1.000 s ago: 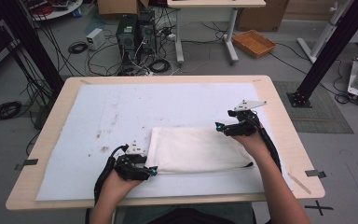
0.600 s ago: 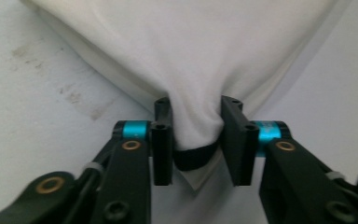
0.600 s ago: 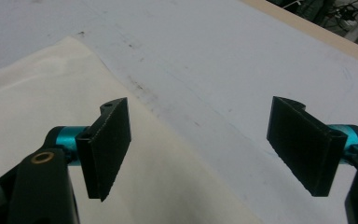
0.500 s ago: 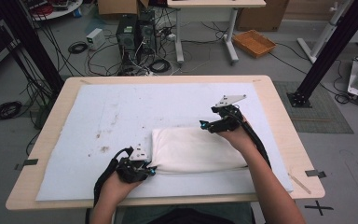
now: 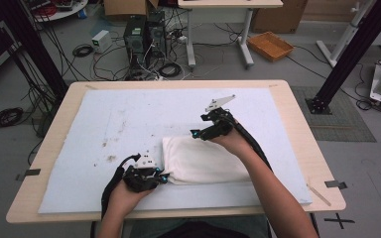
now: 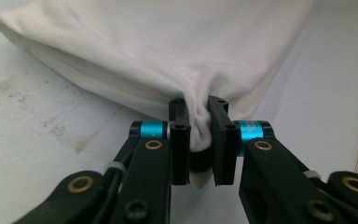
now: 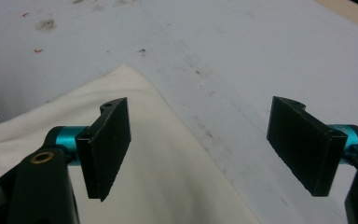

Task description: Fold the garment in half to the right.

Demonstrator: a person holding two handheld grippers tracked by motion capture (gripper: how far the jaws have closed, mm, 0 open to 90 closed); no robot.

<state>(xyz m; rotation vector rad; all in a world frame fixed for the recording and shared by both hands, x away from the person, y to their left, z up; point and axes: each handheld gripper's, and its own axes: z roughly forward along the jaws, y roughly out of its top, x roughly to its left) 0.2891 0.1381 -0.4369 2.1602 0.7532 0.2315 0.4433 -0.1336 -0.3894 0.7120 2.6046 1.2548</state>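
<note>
- The folded white cloth (image 5: 203, 161) lies on the near middle of the pale mat (image 5: 129, 119); its left near corner is bunched up.
- The left gripper (image 5: 161, 175) has just been closing; its jaws now pinch that bunched corner (image 6: 199, 122) tight.
- The right gripper (image 5: 197, 134) hovers at the cloth's far edge, jaws spread wide, empty; one pad seems to hang over the cloth's corner (image 7: 126, 74), the other over bare mat.
- The mat covers a wooden table (image 5: 297, 124).

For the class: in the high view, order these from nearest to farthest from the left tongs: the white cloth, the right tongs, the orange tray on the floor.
1. White cloth: pinched at its near left corner by the left tongs.
2. Right tongs: at the cloth's far edge, mid-table.
3. Orange tray: on the floor beyond the table, upper right.
</note>
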